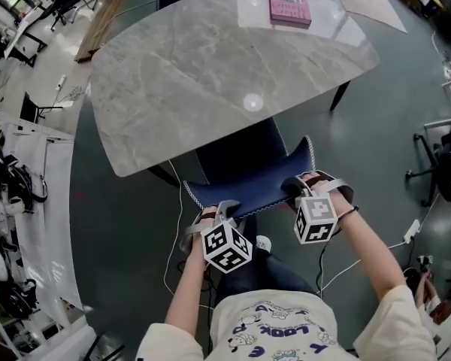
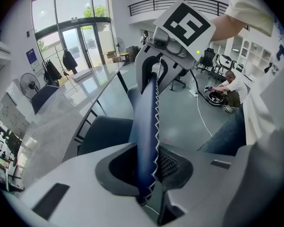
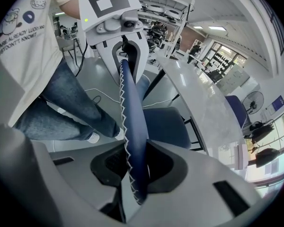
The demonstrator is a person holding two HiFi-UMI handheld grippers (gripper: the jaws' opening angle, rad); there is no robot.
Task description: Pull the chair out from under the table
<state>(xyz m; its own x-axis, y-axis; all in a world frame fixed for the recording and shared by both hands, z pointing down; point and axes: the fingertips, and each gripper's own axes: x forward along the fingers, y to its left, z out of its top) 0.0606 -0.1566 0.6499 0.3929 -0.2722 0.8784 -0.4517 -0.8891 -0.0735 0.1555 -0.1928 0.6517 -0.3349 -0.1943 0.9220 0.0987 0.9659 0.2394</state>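
A: Nearest first. Grippers?

B: Both are seen low in the head view, at the ends of the person's forearms. The left gripper (image 1: 222, 207) is clamped on the top edge of the backrest (image 1: 249, 186) of the chair (image 1: 244, 160), toward its left end. In the left gripper view the padded edge is pinched between the jaws. The right gripper (image 1: 300, 186) is clenched on the same edge near the right corner, and the same pinch is shown in the right gripper view. Nothing else is held.

A: Step in hand?

B: Judged as the pull itself. The grasp is made on both sides and the chair is only partly clear. The seat (image 1: 237, 143) is seen just beyond the backrest, its far part tucked under the near edge of the table (image 1: 173, 81).

A: Next move?

B: A straight, level draw toward the person is called for, with both grips matched so the chair isn't skewed. The backrest is thin and padded, so slipping is judged the risk if it's tugged upward. The white cable (image 1: 170, 224) on the floor beside the chair should be minded.

A: Look of the chair?

B: Dark navy upholstery. White zigzag stitching (image 2: 157, 108) is run along the backrest rim. The back is curved, with raised corners. The legs can't be made out.

A: Farther out?

B: The tabletop is grey and marble-look, with rounded corners. A pink book (image 1: 289, 6) is laid at its far side. Office clutter is seen beyond, not annotated.
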